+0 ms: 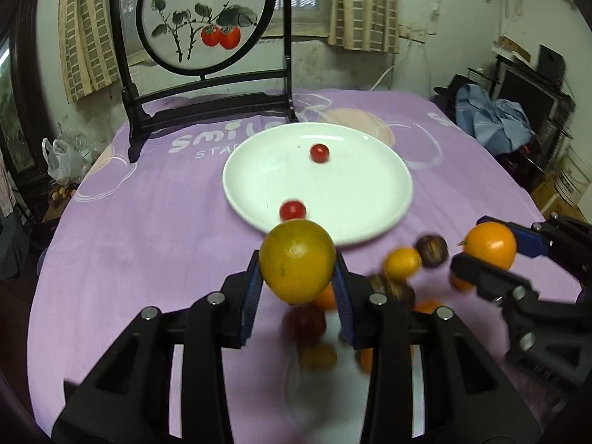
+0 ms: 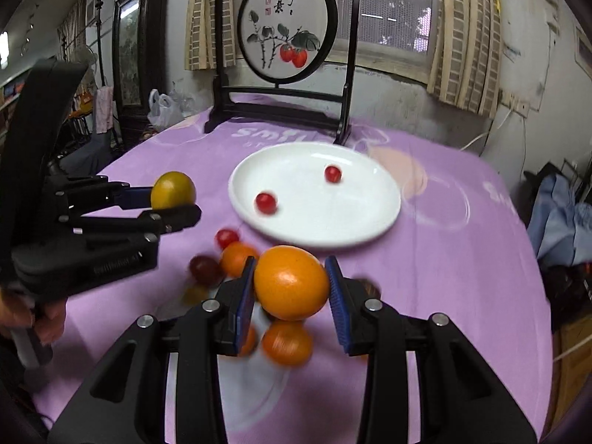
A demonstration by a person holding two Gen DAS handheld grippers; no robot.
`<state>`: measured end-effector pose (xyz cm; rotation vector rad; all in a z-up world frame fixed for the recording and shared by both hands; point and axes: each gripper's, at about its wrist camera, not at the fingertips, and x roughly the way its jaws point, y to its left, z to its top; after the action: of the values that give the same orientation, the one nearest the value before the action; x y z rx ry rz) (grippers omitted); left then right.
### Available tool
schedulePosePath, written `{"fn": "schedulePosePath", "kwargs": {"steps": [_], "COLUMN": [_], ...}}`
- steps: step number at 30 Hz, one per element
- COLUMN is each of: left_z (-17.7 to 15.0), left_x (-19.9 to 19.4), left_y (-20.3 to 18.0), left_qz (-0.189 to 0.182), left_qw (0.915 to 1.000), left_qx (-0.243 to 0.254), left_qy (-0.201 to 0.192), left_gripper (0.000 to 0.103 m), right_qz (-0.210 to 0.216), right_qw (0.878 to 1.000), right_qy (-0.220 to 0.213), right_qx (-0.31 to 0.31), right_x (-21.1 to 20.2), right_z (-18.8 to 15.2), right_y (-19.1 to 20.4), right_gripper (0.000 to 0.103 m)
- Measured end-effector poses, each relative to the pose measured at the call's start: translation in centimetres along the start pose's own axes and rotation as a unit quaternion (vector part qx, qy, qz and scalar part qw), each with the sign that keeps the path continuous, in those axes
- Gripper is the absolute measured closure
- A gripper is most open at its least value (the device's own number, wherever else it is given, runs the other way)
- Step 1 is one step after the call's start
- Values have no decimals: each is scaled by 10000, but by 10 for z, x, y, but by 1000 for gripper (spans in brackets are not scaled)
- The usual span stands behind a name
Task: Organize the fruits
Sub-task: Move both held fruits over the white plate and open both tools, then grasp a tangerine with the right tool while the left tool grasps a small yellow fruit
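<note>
A: Looking along your left wrist camera first, your left gripper is pinching a yellow-green citrus between its 2 blue pads, lifted above the purple tablecloth.

B: And where is it relative to the plate?

A: It sits just in front of the near rim of the white plate. 2 cherry tomatoes lie on that plate: the far tomato near the middle and the near tomato by the front rim, just behind your citrus. To the right, your right gripper grips an orange. Between the 2 grippers you have a small orange and a dark brown fruit, both blurred. Behind the plate stands the round painted screen.

B: What does your right wrist camera give you?

A: Your right gripper is closed on the orange, pads pressed against both its sides, held just short of the plate. The 2 tomatoes and rest on the plate, well apart. At left, your left gripper holds the yellow-green citrus above the cloth, left of the plate. Under your orange lies a blurred pile: a red tomato, a dark red fruit and another orange. Whether these touch one another, I cannot tell.
</note>
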<state>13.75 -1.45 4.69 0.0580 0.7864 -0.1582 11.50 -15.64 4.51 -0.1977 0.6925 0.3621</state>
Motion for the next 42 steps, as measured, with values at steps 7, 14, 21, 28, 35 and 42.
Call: {"fn": "schedulePosePath", "kwargs": {"steps": [7, 14, 21, 28, 35, 42], "left_z": [39, 57, 53, 36, -5, -49], "left_x": [69, 107, 97, 53, 10, -11], "left_y": [9, 18, 15, 4, -8, -2], "left_qz": [301, 446, 628, 483, 400, 246], "left_qw": [9984, 9964, 9969, 9986, 9991, 9994], "left_qx": [-299, -412, -333, -213, -64, -226], "left_qy": [385, 595, 336, 44, -122, -55], "left_gripper": [66, 65, 38, 27, 21, 21], "right_qz": [-208, -111, -107, -36, 27, 111], "right_qw": [9985, 9954, 9969, 9980, 9984, 9979], "right_qy": [513, 949, 758, 609, 512, 601], "right_qx": [34, 94, 161, 182, 217, 213], "right_x": [77, 119, 104, 62, 17, -9], "right_z": [23, 32, 29, 11, -25, -63], "right_y": [-22, -30, -32, -32, -24, -12], "right_gripper": [66, 63, 44, 44, 44, 44]}}
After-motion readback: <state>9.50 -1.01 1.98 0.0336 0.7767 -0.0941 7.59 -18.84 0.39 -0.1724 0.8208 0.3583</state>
